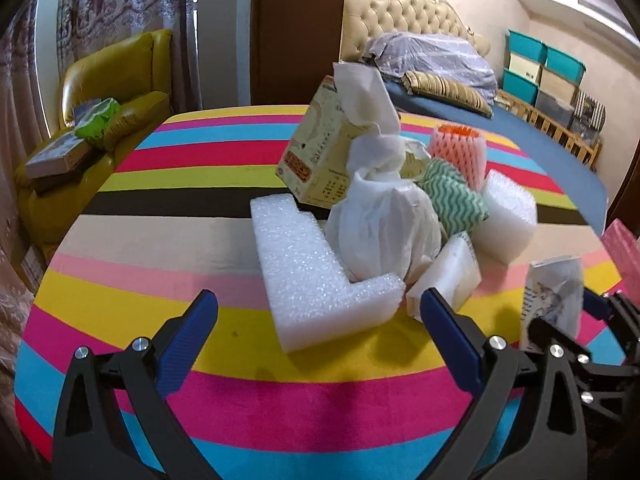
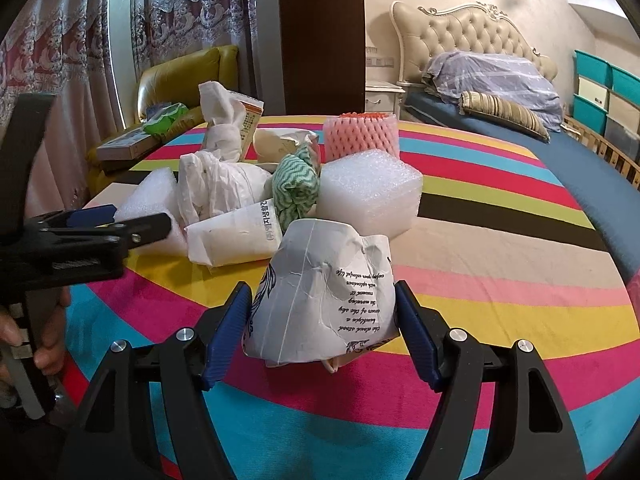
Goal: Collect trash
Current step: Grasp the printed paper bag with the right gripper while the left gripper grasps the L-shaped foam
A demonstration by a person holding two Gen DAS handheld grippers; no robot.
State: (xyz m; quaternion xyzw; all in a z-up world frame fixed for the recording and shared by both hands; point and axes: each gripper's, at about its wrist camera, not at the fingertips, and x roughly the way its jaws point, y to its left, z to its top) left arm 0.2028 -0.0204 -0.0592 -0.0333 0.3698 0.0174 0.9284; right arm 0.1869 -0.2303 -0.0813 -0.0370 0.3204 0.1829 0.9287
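The right gripper (image 2: 324, 328) is clamping a crumpled white paper cup with dark printed lettering (image 2: 324, 300) over the near part of the striped multicoloured cloth (image 2: 500, 272). To its left, the left gripper (image 1: 320, 312) is hovering wide open, nothing between its fingers, near a white L-shaped foam block (image 1: 304, 264) fronting the trash pile.

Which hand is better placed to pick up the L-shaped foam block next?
Left. The left gripper is open and empty, with the L-shaped foam block just ahead between its fingers. The right gripper already has the crumpled paper cup clamped between its pads, so it looks occupied.
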